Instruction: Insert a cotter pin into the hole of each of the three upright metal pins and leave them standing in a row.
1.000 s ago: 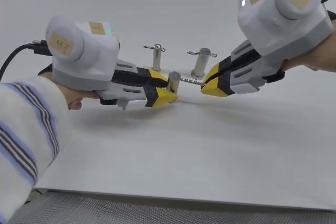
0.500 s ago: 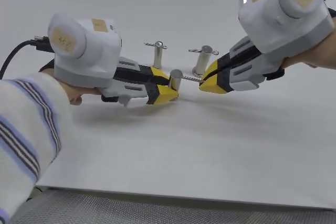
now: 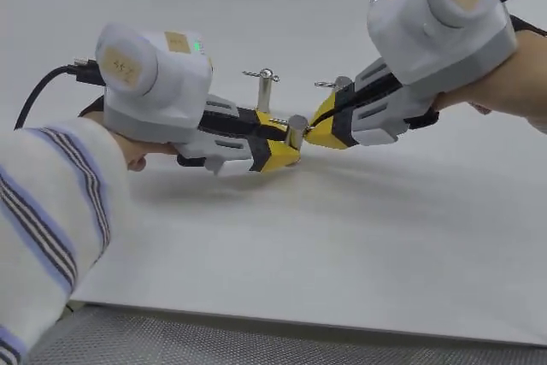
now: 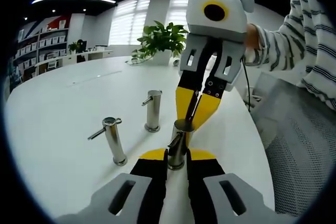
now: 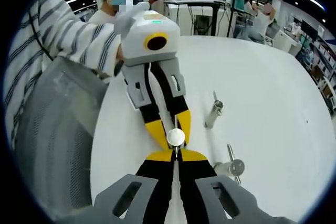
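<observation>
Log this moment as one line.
left gripper: shut on near pin | right gripper: shut on cotter pin, at pin's hole | far pins: upright, cotters in

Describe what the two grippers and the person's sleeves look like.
Both grippers share one build: bulky pale grey housing, black middle, yellow jaw tips. The left gripper carries tan stickers, a green light and a black cable at its rear. The right gripper has tan stickers with handwritten digits, hard to read. The sleeve is white with dark and bluish stripes.
</observation>
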The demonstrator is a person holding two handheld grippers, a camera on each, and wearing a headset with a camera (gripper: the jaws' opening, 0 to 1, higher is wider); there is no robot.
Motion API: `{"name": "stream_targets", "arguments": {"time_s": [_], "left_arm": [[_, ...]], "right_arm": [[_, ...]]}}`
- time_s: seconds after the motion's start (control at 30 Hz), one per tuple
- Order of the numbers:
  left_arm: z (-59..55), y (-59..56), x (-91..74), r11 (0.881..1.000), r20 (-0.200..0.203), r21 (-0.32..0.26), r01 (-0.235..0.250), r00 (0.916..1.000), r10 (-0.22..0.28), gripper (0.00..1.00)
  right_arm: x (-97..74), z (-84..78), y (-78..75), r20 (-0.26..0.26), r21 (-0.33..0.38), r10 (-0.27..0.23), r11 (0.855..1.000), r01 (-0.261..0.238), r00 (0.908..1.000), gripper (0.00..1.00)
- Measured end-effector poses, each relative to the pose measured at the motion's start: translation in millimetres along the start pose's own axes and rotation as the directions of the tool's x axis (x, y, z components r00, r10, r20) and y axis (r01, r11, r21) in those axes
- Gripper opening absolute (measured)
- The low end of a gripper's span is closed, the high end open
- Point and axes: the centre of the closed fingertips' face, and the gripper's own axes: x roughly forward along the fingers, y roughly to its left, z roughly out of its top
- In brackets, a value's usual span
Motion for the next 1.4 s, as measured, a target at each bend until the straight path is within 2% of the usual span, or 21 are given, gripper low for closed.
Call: {"name": "stream_targets", "arguments": {"time_s": [0.13,0.17,0.2,0.3,0.5,0.63,0.77,1.07,1.23,1.4], "left_arm": [[0.5,0.0,0.1,1.0,0.0,0.003,-0.004,1.0,0.004,0.12],[0.6,0.0,0.1,1.0,-0.001,0.005,-0.005,1.0,0.005,0.12],[0.7,0.1,0.2,1.0,-0.001,0.004,-0.005,1.0,0.005,0.12],[0.9,0.3,0.2,1.0,0.0,-0.004,-0.007,1.0,0.007,0.12],[1.1,0.9,0.6,1.0,-0.002,-0.004,-0.008,1.0,0.008,0.12],[1.3,1.1,0.8,1.0,-0.003,-0.004,-0.008,1.0,0.008,0.12],[1.1,1.2,1.0,1.0,-0.004,-0.005,-0.008,1.0,0.008,0.12],[0.0,1.3,0.5,1.0,-0.005,-0.007,-0.013,0.9999,0.013,0.13],[-0.8,1.2,0.8,1.0,-0.005,-0.003,-0.015,0.9999,0.015,0.13],[-1.2,1.1,1.2,1.0,-0.012,0.014,-0.024,0.9997,0.024,0.13]], "right_arm": [[-2.6,-0.6,2.5,0.006,0.017,0.003,1.0,-0.004,1.0,0.05],[-3.2,1.7,1.6,0.024,-0.021,-0.005,1.0,0.005,0.9997,0.05],[-4.3,2.8,1.0,0.031,-0.058,-0.011,0.998,0.013,0.9995,0.08],[-6.9,-1.6,2.5,0.011,-0.045,-0.017,0.999,0.018,0.9998,0.18],[-13.7,-9.9,0.5,0.004,-0.015,-0.014,1.0,0.014,0.9999,0.12],[-17.1,-6.9,1.3,0.019,-0.023,-0.021,1.0,0.022,0.9996,0.09],[-13.5,-2.2,-1.5,0.044,0.012,-0.03,0.999,0.03,0.9986,0.06],[-11.3,2.2,-0.9,0.072,0.029,-0.05,0.998,0.048,0.9962,0.06],[-10.7,1.5,-0.6,0.064,0.034,-0.053,0.998,0.051,0.9965,0.06],[-12.0,-1.5,-1.4,0.05,0.021,-0.057,0.998,0.056,0.9971,0.13]]}}
